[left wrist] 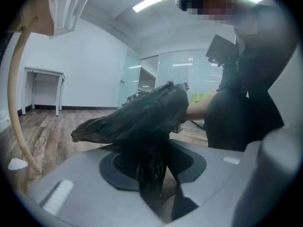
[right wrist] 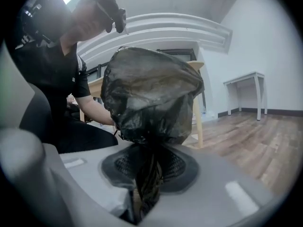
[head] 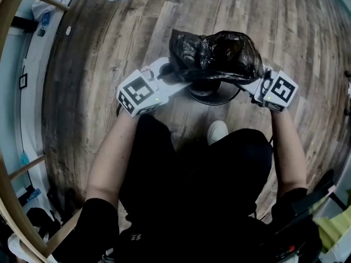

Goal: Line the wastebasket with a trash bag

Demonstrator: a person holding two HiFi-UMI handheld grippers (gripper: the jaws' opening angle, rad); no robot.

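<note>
Directly above the wastebasket (head: 207, 96) sits the black trash bag (head: 215, 52), puffed up, not inside yet. Only a dark arc of basket rim shows under the bag, on the person's side. Basket stands on the wood floor (head: 98, 64), with a white shoe (head: 218, 131) just beside it, nearer the person.

The 2 grippers flank the basket, 1 per side, about equally near to it. The left gripper (head: 174, 74) is at the basket's left, the right gripper (head: 253, 84) at its right.

Left gripper (left wrist: 154, 186): jaws part-way apart. A thin fold of bag (left wrist: 142, 117) hangs in the gap and there's dark space next to it. The pads don't look to be pressing, so it has no real hold.

Right gripper (right wrist: 147, 188): jaws closed to a narrow slot on a bunched strand of bag (right wrist: 151, 98). The slot is filled, so the grip is on. The rest of the bag balloons up above the jaws.

Key relation: the bag's long axis runs gripper to gripper across the basket mouth. The bag edge is at the jaws on each side, and the basket rim is below and between them. My read: next the edge goes down and out over the rim on both sides. The right side looks ready. The left likely needs a fresh pinch first, or that side slips off.
</note>
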